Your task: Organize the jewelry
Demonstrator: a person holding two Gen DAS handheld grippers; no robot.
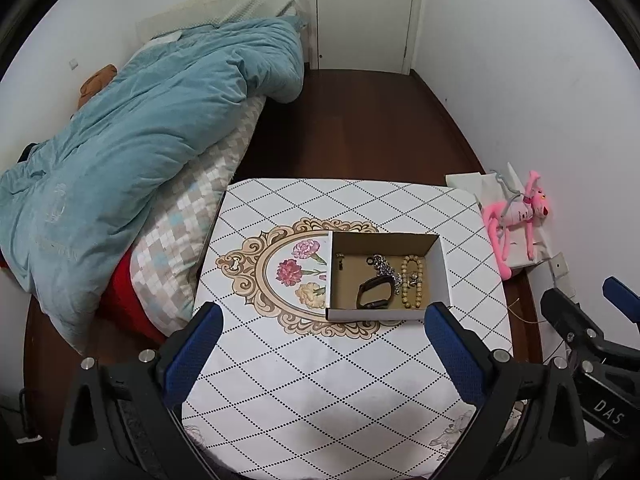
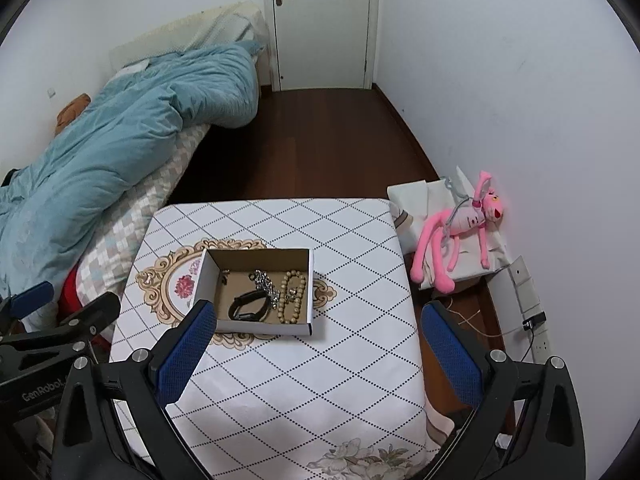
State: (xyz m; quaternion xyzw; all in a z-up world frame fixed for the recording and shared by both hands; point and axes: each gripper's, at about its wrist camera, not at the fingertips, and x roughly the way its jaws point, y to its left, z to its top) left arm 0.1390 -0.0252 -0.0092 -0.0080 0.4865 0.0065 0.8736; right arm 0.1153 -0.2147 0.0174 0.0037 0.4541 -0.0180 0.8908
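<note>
A small open cardboard box (image 1: pixel 440 264) (image 2: pixel 208 276) sits on the patterned table (image 1: pixel 320 380) (image 2: pixel 340 360). Inside lie a black wristband (image 1: pixel 374 292) (image 2: pixel 249 305), a silver chain (image 1: pixel 386 267) (image 2: pixel 265 280), a beige bead bracelet (image 1: pixel 412 282) (image 2: pixel 294 294) and a small earring (image 1: pixel 340 261) (image 2: pixel 225 276). My left gripper (image 1: pixel 324 316) is open and empty, held above the table just in front of the box. My right gripper (image 2: pixel 316 312) is open and empty, held above the table's right part, its left finger near the box's front corner.
A bed with a blue duvet (image 1: pixel 132 128) (image 2: pixel 112 128) lies left of the table. A pink plush toy (image 1: pixel 516 216) (image 2: pixel 460 232) on white bags sits by the right wall. Power sockets and cables (image 2: pixel 532 316) are on the right wall. A closed door (image 2: pixel 324 20) is at the far end.
</note>
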